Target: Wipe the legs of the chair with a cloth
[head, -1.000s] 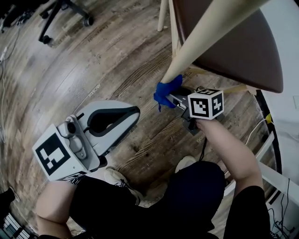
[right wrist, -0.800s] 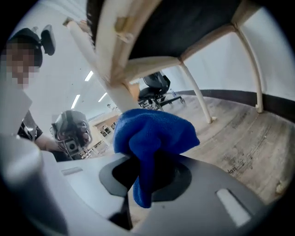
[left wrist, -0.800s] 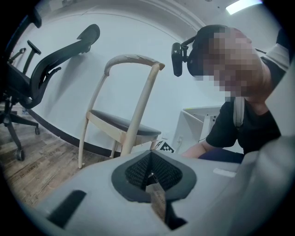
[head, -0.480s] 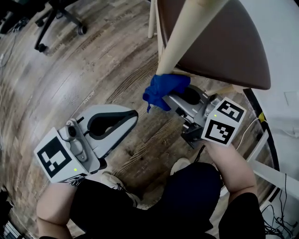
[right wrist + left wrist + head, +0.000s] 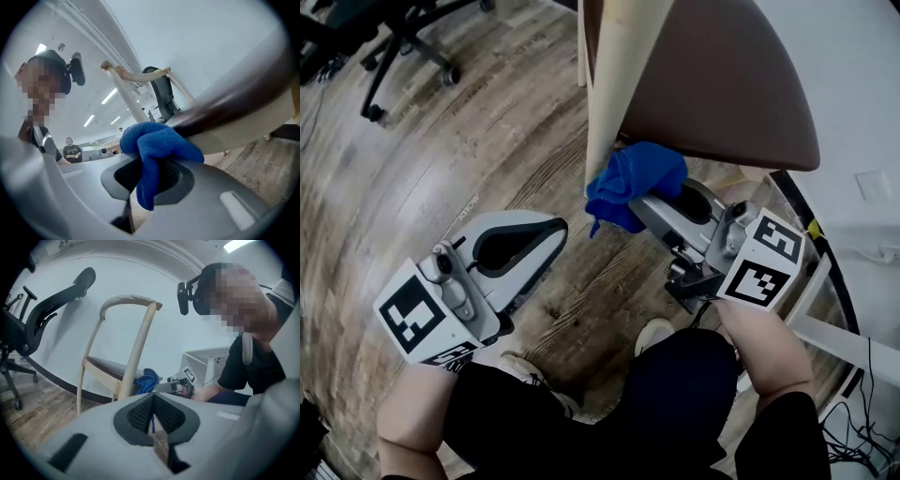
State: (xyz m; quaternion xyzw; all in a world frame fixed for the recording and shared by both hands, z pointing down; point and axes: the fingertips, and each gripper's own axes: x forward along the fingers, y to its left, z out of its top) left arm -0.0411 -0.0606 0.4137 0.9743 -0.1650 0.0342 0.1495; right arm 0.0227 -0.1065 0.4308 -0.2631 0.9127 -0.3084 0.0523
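- Chair [image 5: 722,84]: brown seat on a pale wood frame, directly ahead of the right gripper [image 5: 154,176].
- Leg [image 5: 614,84]: long axis near upright with a slight lean, foot end toward the floor.
- Left gripper [image 5: 152,413]: jaws together and empty, well left of the leg.
- Cloth [image 5: 633,183]: blue, clamped in the right gripper's jaws and bunched at their tips, against the leg near seat height.
- Handling: likely best to press the wad firmly, stroke along the leg's length and roll the wrist to reach the far side.
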